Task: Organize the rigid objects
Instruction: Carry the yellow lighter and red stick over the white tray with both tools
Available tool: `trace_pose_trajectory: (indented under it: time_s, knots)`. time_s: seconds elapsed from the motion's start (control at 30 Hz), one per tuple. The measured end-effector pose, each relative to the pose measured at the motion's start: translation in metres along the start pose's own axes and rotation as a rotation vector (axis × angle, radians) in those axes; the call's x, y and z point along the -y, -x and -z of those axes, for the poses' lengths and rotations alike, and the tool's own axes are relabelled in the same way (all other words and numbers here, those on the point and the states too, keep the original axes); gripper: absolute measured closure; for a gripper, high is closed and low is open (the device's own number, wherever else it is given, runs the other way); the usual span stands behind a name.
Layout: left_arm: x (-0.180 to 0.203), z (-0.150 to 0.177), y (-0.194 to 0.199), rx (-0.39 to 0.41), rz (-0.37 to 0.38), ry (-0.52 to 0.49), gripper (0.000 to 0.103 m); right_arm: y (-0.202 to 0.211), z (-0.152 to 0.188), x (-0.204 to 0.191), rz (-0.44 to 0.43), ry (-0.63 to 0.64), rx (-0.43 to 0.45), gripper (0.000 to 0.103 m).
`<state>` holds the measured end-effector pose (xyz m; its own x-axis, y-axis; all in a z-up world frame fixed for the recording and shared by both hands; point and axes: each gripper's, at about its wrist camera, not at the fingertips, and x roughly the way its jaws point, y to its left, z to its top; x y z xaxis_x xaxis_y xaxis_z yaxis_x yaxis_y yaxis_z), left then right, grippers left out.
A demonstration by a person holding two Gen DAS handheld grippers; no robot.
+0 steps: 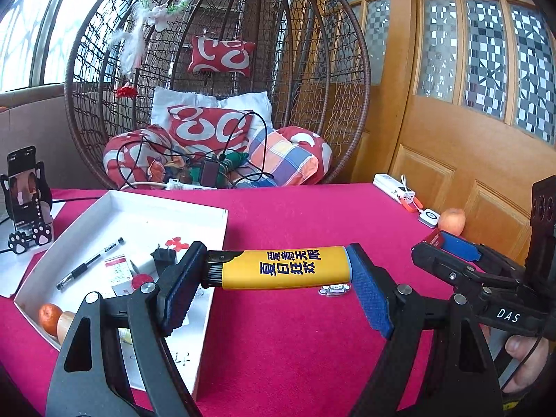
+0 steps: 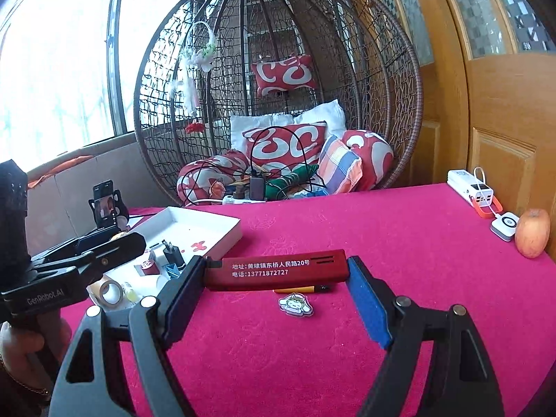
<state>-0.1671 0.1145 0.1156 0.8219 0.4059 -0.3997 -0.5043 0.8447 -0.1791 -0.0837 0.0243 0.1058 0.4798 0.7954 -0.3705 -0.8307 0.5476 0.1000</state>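
My left gripper is shut on a yellow lighter, gripped end to end and held level above the pink tablecloth, just right of the white tray. My right gripper is shut on a red lighter in the same lengthwise way, also off the table. Each gripper shows in the other's view: the right gripper at the right edge, the left gripper at the left over the tray. A second yellow lighter lies on the cloth under the red one.
The tray holds a pen, a black plug, an orange and small items. A cartoon sticker lies on the cloth. An apple, power bank and phone stand sit near the table edges. A hanging wicker chair stands behind.
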Motion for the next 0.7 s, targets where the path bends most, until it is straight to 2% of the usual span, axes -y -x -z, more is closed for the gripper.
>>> trace_pose_trajectory:
  time_s: [0.33, 0.7]
  knots:
    - [-0.022, 0.0, 0.006, 0.007, -0.033, 0.039, 0.021, -0.004, -0.004, -0.017, -0.029, 0.009, -0.009, 0.022]
    - [-0.033, 0.001, 0.01, 0.01, -0.038, 0.06, 0.021, -0.008, -0.005, -0.03, -0.049, 0.039, -0.025, 0.022]
